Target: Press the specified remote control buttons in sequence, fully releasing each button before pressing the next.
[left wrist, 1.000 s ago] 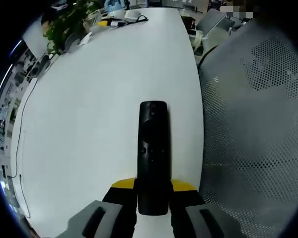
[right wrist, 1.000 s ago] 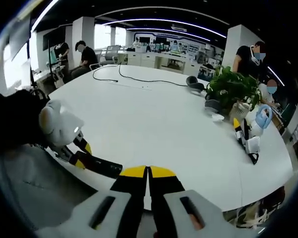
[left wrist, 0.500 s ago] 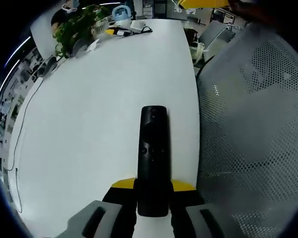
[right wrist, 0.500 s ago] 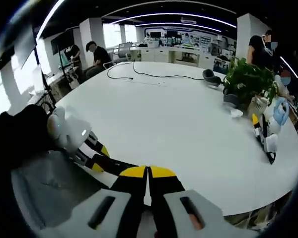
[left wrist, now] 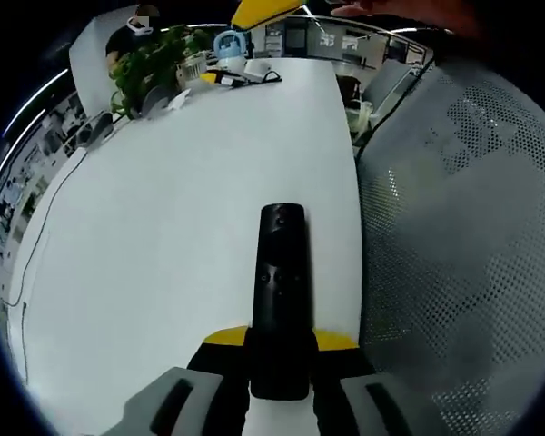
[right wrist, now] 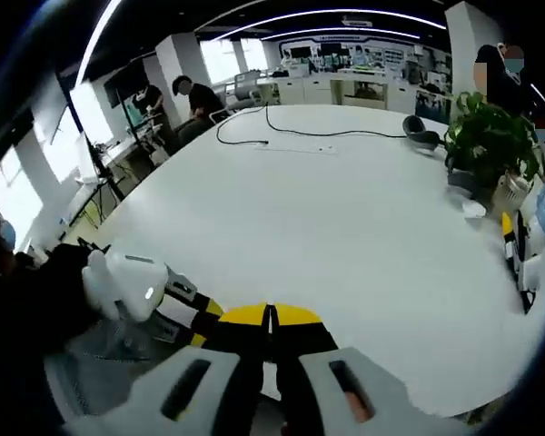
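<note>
I have the left gripper (left wrist: 280, 350) clamped on the near end of the black remote (left wrist: 280, 291), which points away over the white table (left wrist: 163, 236), beside a mesh chair (left wrist: 463, 236) on the right. My right gripper (right wrist: 271, 331) has its jaws pressed together, holding nothing. I judge the remote light, rigid and smooth; grip its lower sides, leaving the buttons (left wrist: 279, 275) free for pressing.

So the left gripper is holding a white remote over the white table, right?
Not quite: the remote is black, not white. The left gripper view shows it clamped in the left gripper over the white table.
</note>
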`<action>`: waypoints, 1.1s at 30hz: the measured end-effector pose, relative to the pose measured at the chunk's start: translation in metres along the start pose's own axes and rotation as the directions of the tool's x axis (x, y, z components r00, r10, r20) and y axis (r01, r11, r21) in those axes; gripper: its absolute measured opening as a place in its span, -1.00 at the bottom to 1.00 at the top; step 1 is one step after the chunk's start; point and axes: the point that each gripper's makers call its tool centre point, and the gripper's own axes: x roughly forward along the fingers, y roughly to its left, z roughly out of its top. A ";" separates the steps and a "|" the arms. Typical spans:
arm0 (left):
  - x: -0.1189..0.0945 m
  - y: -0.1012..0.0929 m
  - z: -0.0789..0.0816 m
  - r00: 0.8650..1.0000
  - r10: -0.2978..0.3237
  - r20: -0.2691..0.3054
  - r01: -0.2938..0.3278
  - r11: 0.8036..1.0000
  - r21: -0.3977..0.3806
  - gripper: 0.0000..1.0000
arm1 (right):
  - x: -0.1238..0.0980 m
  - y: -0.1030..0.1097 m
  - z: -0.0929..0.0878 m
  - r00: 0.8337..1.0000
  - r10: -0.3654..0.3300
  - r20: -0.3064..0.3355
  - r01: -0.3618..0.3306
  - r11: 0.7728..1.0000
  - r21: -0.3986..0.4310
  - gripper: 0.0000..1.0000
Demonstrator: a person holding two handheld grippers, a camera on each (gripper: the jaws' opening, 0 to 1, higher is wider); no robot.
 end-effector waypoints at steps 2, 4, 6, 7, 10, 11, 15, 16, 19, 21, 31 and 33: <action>0.000 0.000 0.000 1.000 -0.002 0.012 0.002 1.000 -0.002 -0.51 | 0.015 -0.005 -0.009 1.000 -0.006 -0.020 0.006 1.000 0.010 -1.00; 0.001 0.000 0.001 1.000 -0.004 0.011 0.004 1.000 0.007 -0.51 | 0.025 -0.010 -0.027 0.997 -0.011 -0.077 0.015 0.999 0.044 -1.00; 0.002 0.000 0.002 1.000 -0.003 0.009 0.003 1.000 0.009 -0.51 | 0.033 -0.011 -0.043 0.994 0.008 -0.111 0.001 0.997 0.079 -1.00; 0.002 0.000 0.002 1.000 -0.003 0.009 0.003 1.000 0.009 -0.51 | 0.036 -0.013 -0.051 0.991 0.008 -0.133 0.003 0.996 0.084 -1.00; 0.002 0.001 0.002 1.000 -0.011 0.012 0.011 1.000 0.009 -0.51 | 0.041 -0.026 -0.067 0.970 -0.047 -0.240 0.055 0.998 0.029 -1.00; 0.003 0.001 0.002 1.000 -0.014 0.012 0.014 1.000 0.011 -0.51 | 0.046 -0.027 -0.068 0.969 -0.051 -0.242 0.057 0.998 0.018 -1.00; 0.003 0.001 0.004 1.000 -0.017 0.014 0.017 1.000 0.023 -0.51 | 0.053 -0.023 -0.079 0.957 -0.020 -0.291 0.032 0.999 0.037 -1.00; 0.003 0.001 0.004 1.000 -0.018 0.013 0.018 0.999 0.027 -0.51 | 0.054 -0.023 -0.080 0.955 -0.016 -0.295 0.028 0.999 0.038 -1.00; 0.003 0.000 0.004 1.000 -0.021 0.015 0.020 0.999 0.035 -0.51 | 0.063 -0.021 -0.090 0.938 0.001 -0.348 0.012 0.999 0.036 -1.00; 0.004 0.000 0.005 1.000 -0.021 0.017 0.021 0.999 0.034 -0.51 | 0.066 -0.019 -0.094 0.930 0.011 -0.369 0.006 0.999 0.046 -1.00; 0.005 0.001 0.006 0.999 -0.025 0.026 0.024 0.999 0.038 -0.51 | 0.066 -0.016 -0.105 0.907 0.040 -0.418 -0.009 0.997 0.076 -1.00; 0.005 0.001 0.007 0.999 -0.025 0.028 0.024 0.999 0.035 -0.51 | 0.068 -0.016 -0.105 0.909 0.025 -0.416 -0.005 0.999 0.051 -1.00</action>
